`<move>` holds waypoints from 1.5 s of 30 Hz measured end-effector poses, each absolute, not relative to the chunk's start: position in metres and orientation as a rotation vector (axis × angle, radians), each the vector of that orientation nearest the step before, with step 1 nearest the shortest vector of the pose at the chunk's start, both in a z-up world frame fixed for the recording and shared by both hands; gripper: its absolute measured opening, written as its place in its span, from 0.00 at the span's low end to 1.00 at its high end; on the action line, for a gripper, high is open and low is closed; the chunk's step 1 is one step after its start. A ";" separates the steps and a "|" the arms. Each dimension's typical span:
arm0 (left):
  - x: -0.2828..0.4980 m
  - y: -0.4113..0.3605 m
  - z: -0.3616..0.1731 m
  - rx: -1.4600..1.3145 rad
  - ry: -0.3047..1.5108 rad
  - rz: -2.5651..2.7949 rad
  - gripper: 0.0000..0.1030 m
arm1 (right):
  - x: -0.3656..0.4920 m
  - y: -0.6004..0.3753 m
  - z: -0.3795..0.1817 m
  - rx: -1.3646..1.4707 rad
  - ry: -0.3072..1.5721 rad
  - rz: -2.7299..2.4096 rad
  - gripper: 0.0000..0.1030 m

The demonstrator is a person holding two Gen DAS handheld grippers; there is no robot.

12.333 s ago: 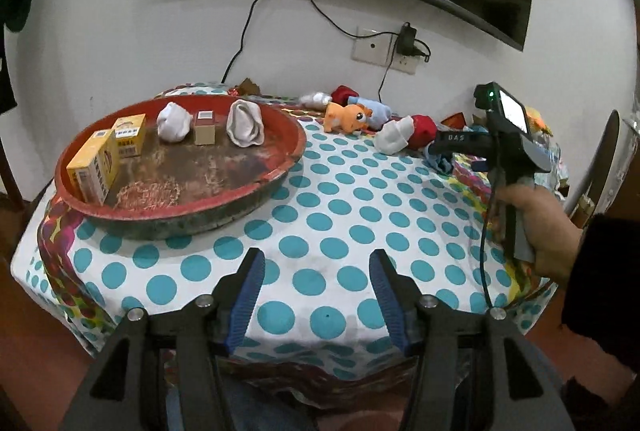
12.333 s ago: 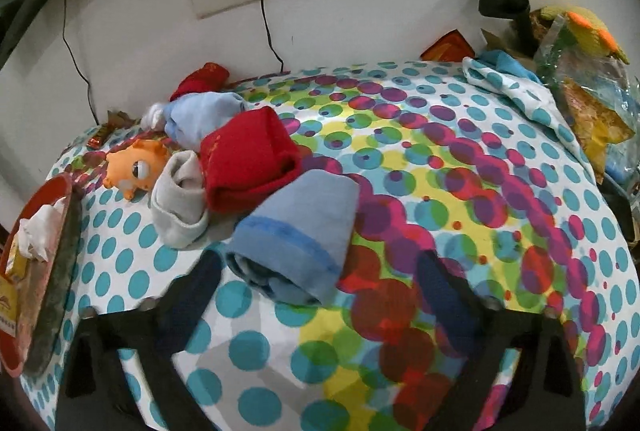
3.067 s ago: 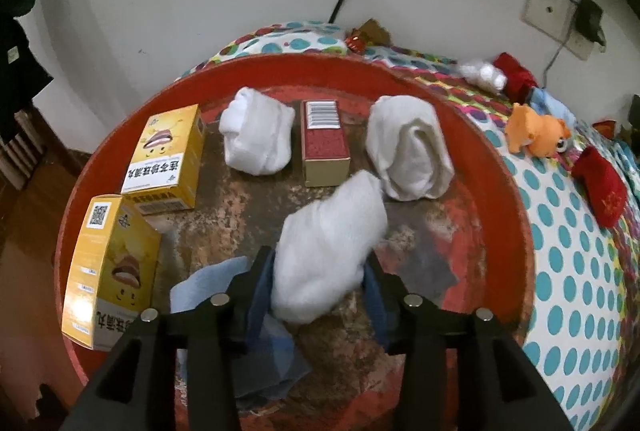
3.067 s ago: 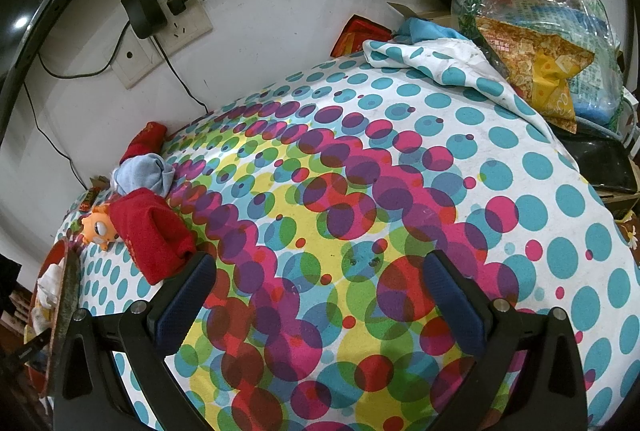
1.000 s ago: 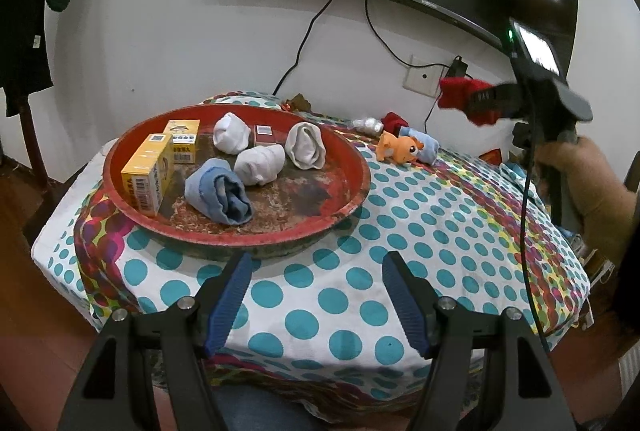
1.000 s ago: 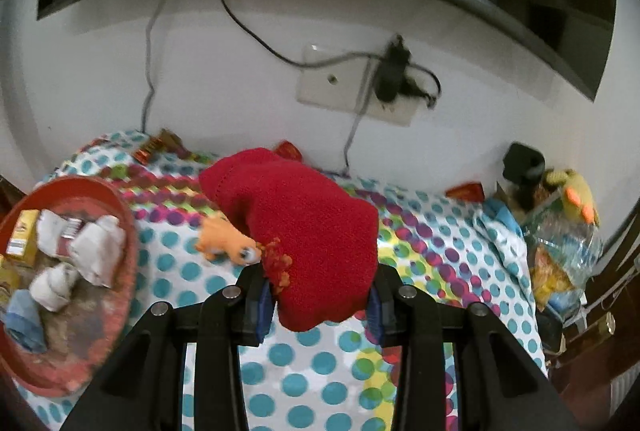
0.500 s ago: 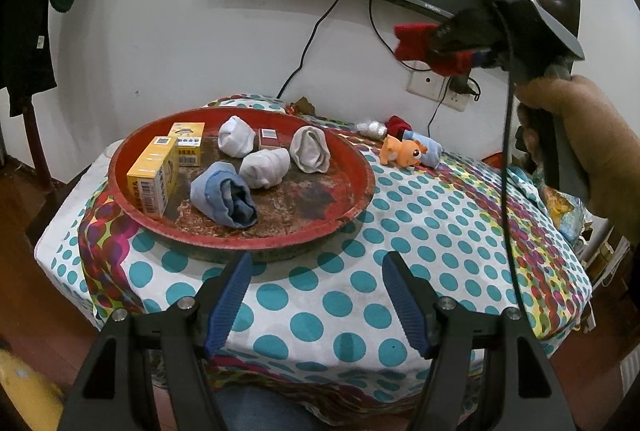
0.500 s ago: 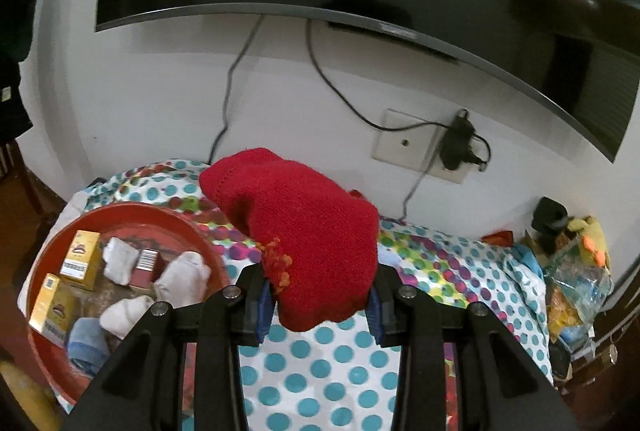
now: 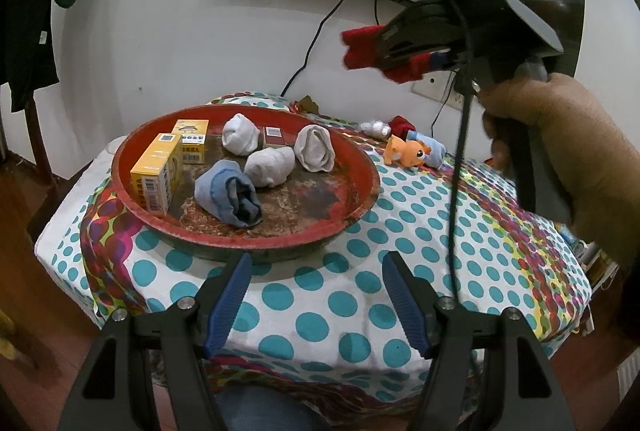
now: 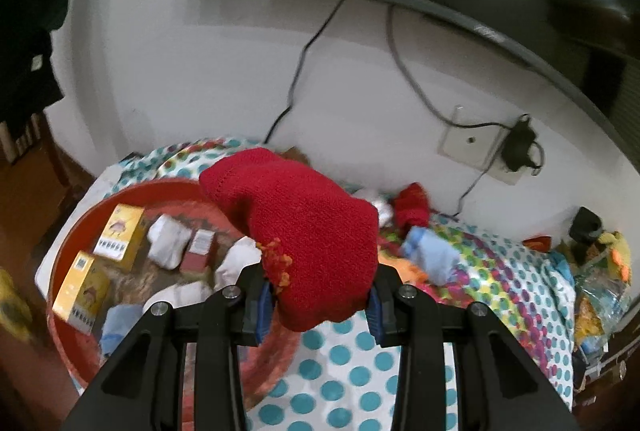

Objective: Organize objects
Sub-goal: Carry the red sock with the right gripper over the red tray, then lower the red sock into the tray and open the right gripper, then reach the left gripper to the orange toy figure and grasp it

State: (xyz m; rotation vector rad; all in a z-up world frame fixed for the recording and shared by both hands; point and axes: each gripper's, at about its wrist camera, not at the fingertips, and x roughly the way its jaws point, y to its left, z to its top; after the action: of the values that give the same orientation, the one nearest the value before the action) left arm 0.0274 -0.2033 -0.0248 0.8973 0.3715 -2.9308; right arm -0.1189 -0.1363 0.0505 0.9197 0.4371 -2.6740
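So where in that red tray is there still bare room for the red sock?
The red tray is bare along its right side, between the white sock rolls and the rim, and in front beside the blue sock. The left side with the yellow boxes and the back are crowded.

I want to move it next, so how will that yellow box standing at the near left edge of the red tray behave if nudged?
The yellow box stands upright on end, so it may tip. It looks like light, fairly stiff cardboard.
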 end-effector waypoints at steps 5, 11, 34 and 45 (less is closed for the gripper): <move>0.028 -0.198 -0.025 0.909 0.360 -2.943 0.68 | -0.104 -0.155 0.017 0.984 0.502 -2.541 0.34; 0.027 -0.195 -0.027 0.929 0.357 -2.944 0.68 | -0.080 -0.169 -0.032 1.086 0.616 -2.318 0.34; 0.027 -0.197 -0.028 0.940 0.393 -2.932 0.68 | -0.069 -0.130 -0.037 0.962 0.444 -2.398 0.79; 0.014 -0.168 -0.036 0.960 0.277 -3.025 0.68 | -0.158 0.101 -0.056 1.165 0.009 -2.925 0.97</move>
State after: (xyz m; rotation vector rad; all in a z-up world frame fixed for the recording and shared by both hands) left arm 0.0138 -0.1680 -0.0356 0.9605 0.2772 -3.0251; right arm -0.1578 0.1011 -0.0557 1.1654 0.0088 -2.9248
